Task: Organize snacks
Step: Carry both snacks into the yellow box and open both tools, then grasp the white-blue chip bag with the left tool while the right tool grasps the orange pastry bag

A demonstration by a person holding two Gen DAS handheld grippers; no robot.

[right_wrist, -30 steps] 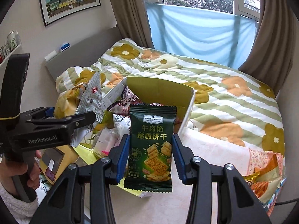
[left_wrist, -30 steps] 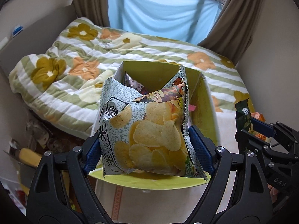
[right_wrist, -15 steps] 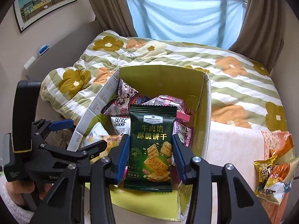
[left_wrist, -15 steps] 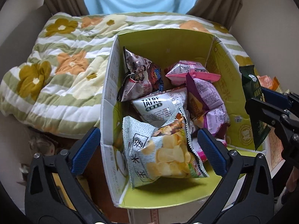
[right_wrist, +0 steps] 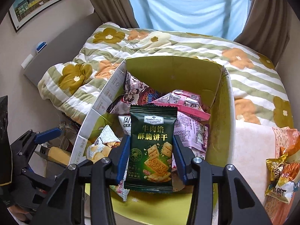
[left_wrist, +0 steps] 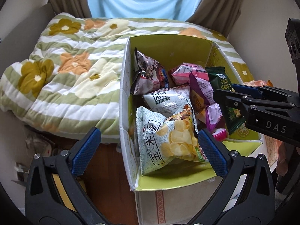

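Note:
A pale bag of potato chips (left_wrist: 168, 138) lies in the front left corner of the yellow-green cardboard box (left_wrist: 168, 45). My left gripper (left_wrist: 148, 146) hangs over that corner, open wide, its blue pads clear of the bag on both sides. The right gripper (right_wrist: 151, 146) is shut on a dark green cracker packet (right_wrist: 151, 142), which it holds upright over the box (right_wrist: 172, 71). In the left wrist view that packet (left_wrist: 223, 78) hangs just inside the box's right wall.
Several other snack bags fill the box: pink ones (left_wrist: 187, 71), a white one (left_wrist: 165, 101), a dark one (left_wrist: 148, 71). A flowered quilt (left_wrist: 65, 71) covers the bed behind. Loose snacks (right_wrist: 279, 170) lie on a cloth right of the box.
The left gripper opened and let go of the chips bag, which now lies in the box. Both grippers came closer over the box and lower, the right one still holding its packet.

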